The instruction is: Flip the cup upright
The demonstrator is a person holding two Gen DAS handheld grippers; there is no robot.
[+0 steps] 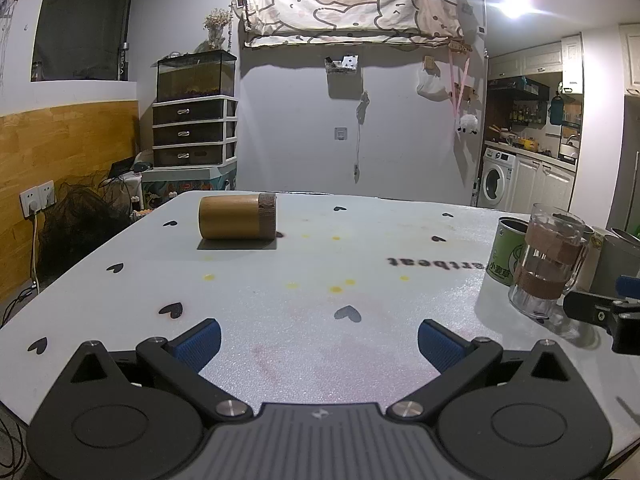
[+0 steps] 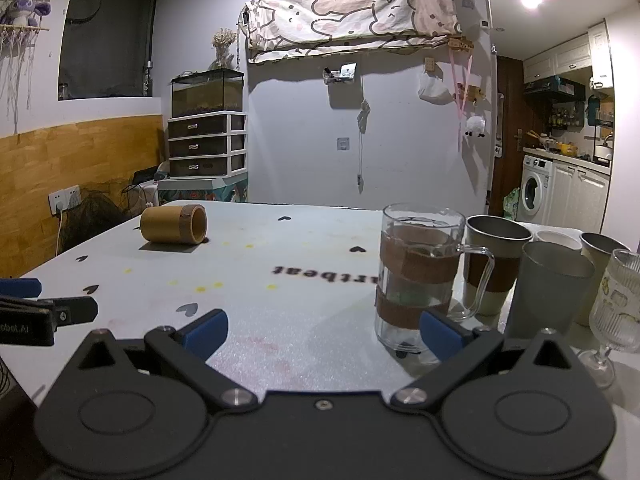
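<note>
A bamboo-coloured cup [image 1: 237, 222] lies on its side at the far left of the white table [image 1: 304, 292], its taped mouth facing right. It also shows in the right wrist view [image 2: 174, 224], far left. My left gripper [image 1: 318, 344] is open and empty, low over the near table, well short of the cup. My right gripper [image 2: 322, 330] is open and empty; its right finger [image 2: 440, 334] is beside a glass mug [image 2: 418, 276].
The glass mug [image 1: 548, 260] with brown tape stands upright at the right. Around it stand a green tin [image 1: 506, 254], a steel cup [image 2: 494, 264], a grey tumbler [image 2: 550, 292] and a ribbed stem glass [image 2: 616, 308]. The right gripper's tip [image 1: 600, 312] shows in the left view.
</note>
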